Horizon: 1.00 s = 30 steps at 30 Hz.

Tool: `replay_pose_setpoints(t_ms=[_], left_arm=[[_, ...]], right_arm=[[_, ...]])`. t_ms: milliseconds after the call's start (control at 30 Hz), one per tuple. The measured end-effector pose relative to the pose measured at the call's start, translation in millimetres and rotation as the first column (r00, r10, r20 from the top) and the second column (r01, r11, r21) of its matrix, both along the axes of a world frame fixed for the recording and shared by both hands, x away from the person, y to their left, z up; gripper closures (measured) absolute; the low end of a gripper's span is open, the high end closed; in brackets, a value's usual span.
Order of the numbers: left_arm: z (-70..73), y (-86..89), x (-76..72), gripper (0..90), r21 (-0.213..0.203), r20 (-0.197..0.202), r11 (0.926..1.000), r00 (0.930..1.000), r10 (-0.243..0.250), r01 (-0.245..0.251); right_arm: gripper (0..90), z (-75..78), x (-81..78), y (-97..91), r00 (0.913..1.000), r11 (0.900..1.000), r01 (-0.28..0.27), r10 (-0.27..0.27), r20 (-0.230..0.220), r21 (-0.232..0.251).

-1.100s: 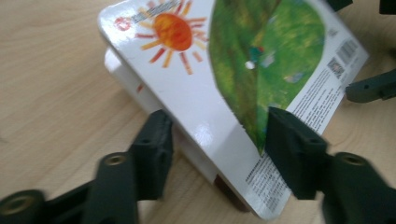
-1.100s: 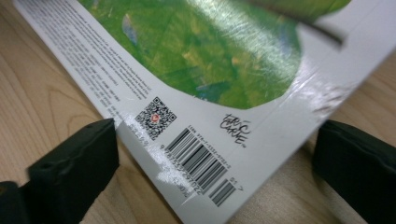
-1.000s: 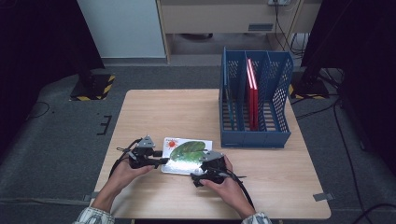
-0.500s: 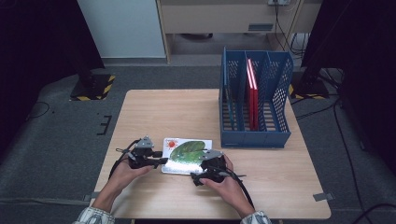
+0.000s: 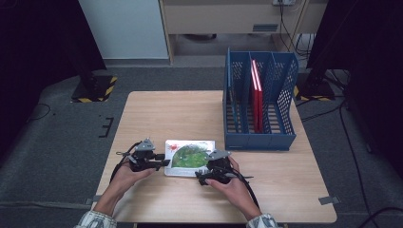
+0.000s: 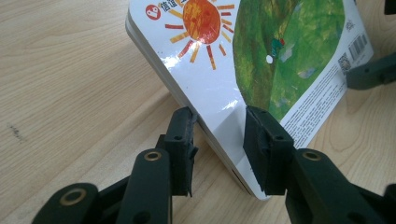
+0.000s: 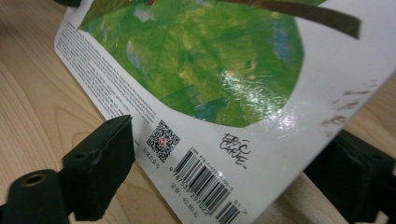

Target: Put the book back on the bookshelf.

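Picture book lies on the wooden desk near the front edge, back cover up, green shape and an orange sun printed on white, barcode and QR code at one corner; in the left tool view its near corner is lifted off the desk, the spine edge tilted.

Left tool sits at the book's left edge in the high view, held in the person's left hand; in the left tool view one jaw sits under the raised corner and the other on the cover, pads pressing the board; clenched on the picture book.

Right tool is at the book's front right corner, held in the right hand; in the right tool view the barcode corner lies between the two jaws, one jaw at the left just beside the edge, the other at the right under the cover; a gap shows at the left pad, so no grip; its jaws have just been closing with the book corner between them.

Blue mesh file rack stands on the desk's far right, well apart from the book; a red book stands upright in one middle slot; striped floor base beyond the desk's left.
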<state>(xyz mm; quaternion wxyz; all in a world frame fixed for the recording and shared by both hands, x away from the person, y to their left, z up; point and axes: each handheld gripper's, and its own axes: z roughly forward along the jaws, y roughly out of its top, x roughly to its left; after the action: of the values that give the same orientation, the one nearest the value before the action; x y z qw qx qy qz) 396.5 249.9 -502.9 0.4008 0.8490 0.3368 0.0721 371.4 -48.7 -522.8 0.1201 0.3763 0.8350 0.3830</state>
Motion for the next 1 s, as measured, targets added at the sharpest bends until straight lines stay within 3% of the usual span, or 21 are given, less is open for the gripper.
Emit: replay_pose_setpoints(t_ms=[67,267,433,633,1000], left_arm=[[0.3,0.5,0.2,62.5,0.0,0.004,1.0,1.0,-0.001,0.001],[2.9,0.5,-0.4,63.0,-0.002,0.029,1.0,0.9995,0.008,-0.008],[6.3,1.4,-1.1,63.9,-0.033,0.038,0.9994,0.9993,0.005,-0.004],[8.0,2.1,-1.6,63.7,-0.032,0.045,0.9995,0.9989,0.008,-0.007],[13.7,0.7,-3.2,67.8,-0.022,0.101,0.9996,0.9947,0.018,-0.015]], right_arm=[[19.3,2.9,1.2,-2.5,1.0,0.9997,0.008,-0.008,0.001,0.022],[25.2,6.2,3.7,-5.9,1.0,0.9997,0.0,-0.001,0.009,0.024],[31.3,7.1,4.2,-8.1,0.9996,0.9999,0.0,-0.001,0.027,0.011],[33.7,10.5,4.6,-8.1,0.9988,1.0,-0.009,0.008,0.048,0.002],[43.3,15.0,6.3,-6.9,0.9941,0.9995,0.009,-0.006,0.108,-0.031]])
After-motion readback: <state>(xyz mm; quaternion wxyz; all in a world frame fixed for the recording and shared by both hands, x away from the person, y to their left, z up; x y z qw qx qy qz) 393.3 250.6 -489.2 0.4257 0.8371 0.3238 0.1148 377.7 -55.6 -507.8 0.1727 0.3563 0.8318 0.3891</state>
